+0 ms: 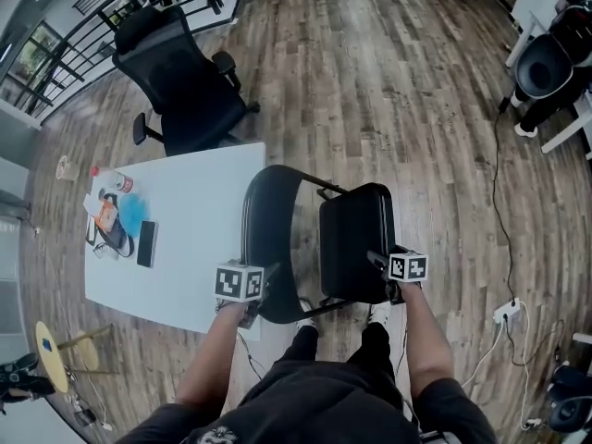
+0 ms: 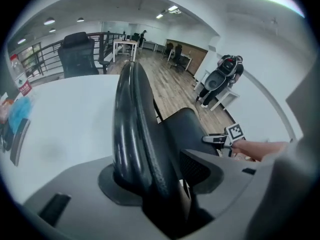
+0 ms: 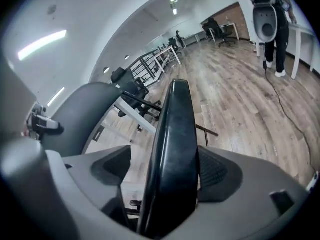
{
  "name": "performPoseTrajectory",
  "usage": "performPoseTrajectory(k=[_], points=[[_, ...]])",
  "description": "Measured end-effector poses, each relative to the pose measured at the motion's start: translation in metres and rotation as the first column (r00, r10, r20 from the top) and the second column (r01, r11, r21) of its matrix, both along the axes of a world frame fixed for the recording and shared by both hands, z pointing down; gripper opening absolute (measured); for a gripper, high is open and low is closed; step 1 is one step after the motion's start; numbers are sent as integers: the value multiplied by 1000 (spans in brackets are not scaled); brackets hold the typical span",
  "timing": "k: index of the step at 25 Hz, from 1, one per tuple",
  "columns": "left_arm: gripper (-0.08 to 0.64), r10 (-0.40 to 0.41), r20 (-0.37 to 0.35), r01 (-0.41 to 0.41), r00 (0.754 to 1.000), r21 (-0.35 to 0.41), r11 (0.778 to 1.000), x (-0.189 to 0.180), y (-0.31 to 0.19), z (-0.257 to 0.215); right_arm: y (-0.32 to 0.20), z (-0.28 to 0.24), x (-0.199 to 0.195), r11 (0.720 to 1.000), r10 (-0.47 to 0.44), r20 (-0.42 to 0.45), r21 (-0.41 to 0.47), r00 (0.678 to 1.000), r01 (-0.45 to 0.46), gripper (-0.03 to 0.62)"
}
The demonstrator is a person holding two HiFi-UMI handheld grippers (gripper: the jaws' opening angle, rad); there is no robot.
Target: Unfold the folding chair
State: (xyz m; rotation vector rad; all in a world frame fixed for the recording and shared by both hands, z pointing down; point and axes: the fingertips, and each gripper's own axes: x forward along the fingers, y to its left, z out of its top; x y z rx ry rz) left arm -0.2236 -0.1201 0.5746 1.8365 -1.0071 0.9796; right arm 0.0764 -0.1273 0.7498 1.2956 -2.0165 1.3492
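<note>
A black folding chair stands on the wood floor in front of me, its curved backrest (image 1: pixel 268 220) on the left and its padded seat (image 1: pixel 356 239) on the right, spread apart. My left gripper (image 1: pixel 262 287) straddles the backrest's near edge (image 2: pixel 132 119); the edge leans on one jaw with a slight gap at the other pad, so the gripper (image 2: pixel 150 184) is open. My right gripper (image 1: pixel 377 261) straddles the seat's near edge (image 3: pixel 175 134). Floor shows between the left pad and the seat, so this gripper (image 3: pixel 167 179) is open too.
A white table (image 1: pixel 194 248) stands tight against the chair's left, carrying a phone (image 1: pixel 146 244) and small items. A black office chair (image 1: pixel 180 81) is beyond it. A cable and power strip (image 1: pixel 507 313) lie on the floor at right. My legs are just behind the chair.
</note>
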Motion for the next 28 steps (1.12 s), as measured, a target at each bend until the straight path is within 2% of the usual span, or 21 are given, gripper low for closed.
performPoseTrajectory(k=[4, 7, 18, 23, 28], points=[[225, -4, 92, 7, 996, -31, 999, 19, 0, 21, -1, 29, 56, 999, -18, 31, -27, 999, 18, 388], [225, -28, 120, 33, 992, -40, 999, 35, -1, 41, 0, 58, 100, 998, -10, 29, -60, 1000, 12, 388], [249, -47, 137, 58, 989, -74, 996, 96, 0, 101, 6, 169, 219, 988, -10, 42, -156, 999, 16, 387], [250, -66, 117, 78, 991, -97, 992, 116, 0, 126, 8, 215, 256, 980, -1, 76, -196, 997, 16, 388], [250, -58, 120, 67, 991, -71, 995, 137, -8, 143, 5, 253, 283, 976, -8, 136, -214, 991, 37, 402]])
